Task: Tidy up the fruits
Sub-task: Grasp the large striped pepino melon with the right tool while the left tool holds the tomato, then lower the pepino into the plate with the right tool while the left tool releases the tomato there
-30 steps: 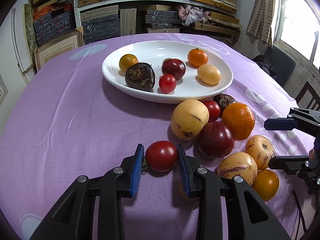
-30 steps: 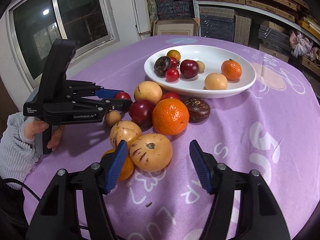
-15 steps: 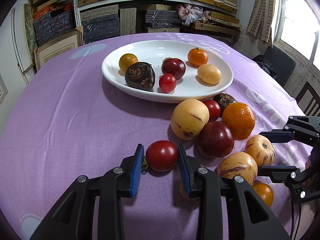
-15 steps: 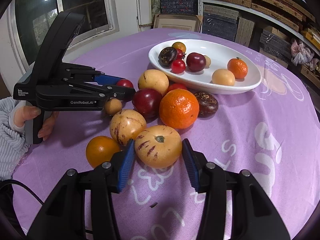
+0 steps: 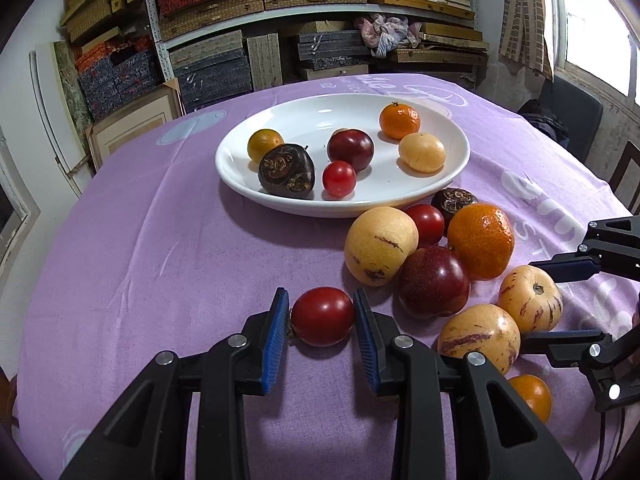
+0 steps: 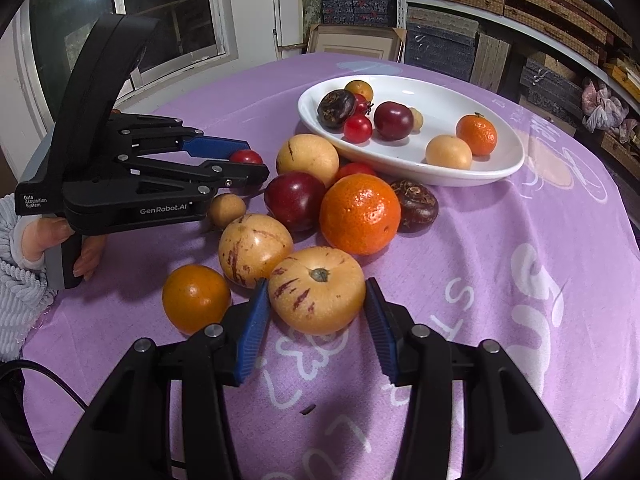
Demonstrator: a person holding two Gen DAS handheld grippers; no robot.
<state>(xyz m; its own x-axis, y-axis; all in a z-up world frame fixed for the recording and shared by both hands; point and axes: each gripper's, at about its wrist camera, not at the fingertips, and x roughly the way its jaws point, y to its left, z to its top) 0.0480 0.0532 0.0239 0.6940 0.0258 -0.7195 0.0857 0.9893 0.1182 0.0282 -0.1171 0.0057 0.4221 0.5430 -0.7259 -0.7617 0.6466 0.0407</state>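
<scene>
Right wrist view first: the striped yellow melon (image 6: 317,290) sits squarely between the right gripper (image 6: 316,316) blue pads, stem end up, its broad axis running across from pad to pad, so the coming move is a straight lift rather than any further reach. The left pad touches its flank and the right pad is at its edge; the fingers (image 6: 252,328) are drawn in around it, holding it on the purple bench (image 6: 500,280). It lies at the near edge of the loose heap, touching a second striped melon (image 6: 254,249) to its left and just near of the big orange (image 6: 360,213). The white plate (image 6: 500,168) is farther off to the right, with bare room in its middle.

Left wrist view: the left gripper (image 5: 322,316) has its fingers narrow on the red tomato (image 5: 322,316), both pads against it, at the near left of the heap (the plate (image 5: 240,160) lies straight ahead and beyond, so this hand looks the nearer of the two to it).

Against a second ago, the right fingers, then standing wide with the melon only at their left pad, have come forward and closed about it; half a second ago they were already nearly this narrow. The left grip on the tomato is unchanged, and no fruit on the bench has shifted.
</scene>
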